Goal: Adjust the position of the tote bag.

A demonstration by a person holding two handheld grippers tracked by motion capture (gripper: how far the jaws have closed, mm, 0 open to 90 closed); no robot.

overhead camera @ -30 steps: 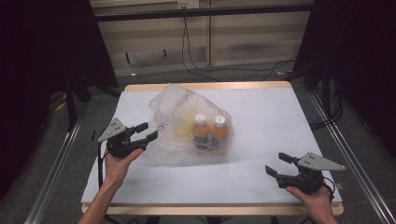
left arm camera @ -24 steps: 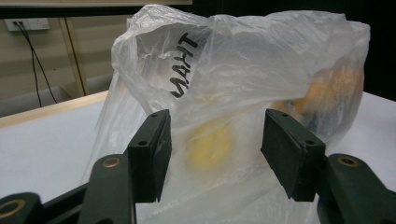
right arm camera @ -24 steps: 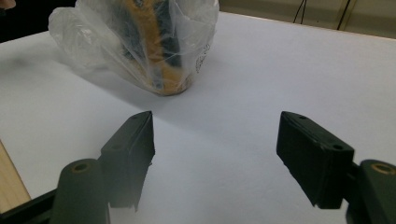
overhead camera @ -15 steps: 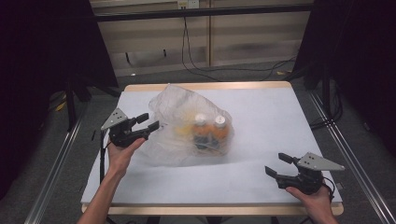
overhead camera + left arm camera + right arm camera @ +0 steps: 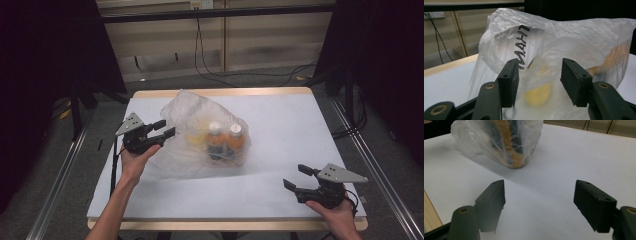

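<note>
A: Bag [image 5: 200, 130], clear plastic, lies on the white table [image 5: 280, 125], left of centre in the high view. Two capped bottles [image 5: 225, 140] of orange drink stand inside it, side by side. Where are my grippers?

B: I hold the left gripper [image 5: 167, 128] at the bag's left edge, its tips just meeting the film. In the left gripper view [image 5: 537, 82] the crumpled plastic, with black lettering on it, bulges into the gap between the jaws. The jaws have just been closing, yet they stand apart, and I see no pad pressing on the film. Something yellow shows blurred through the plastic.

A: And the right one?

B: I keep the right gripper [image 5: 296, 177] near the table's front right corner, well apart from the bag. Its jaws are spread, with bare white tabletop between them, as the right gripper view [image 5: 539, 202] shows. From that view the bag sits farther off at upper left, one bottle's orange and dark label showing through it.
</note>
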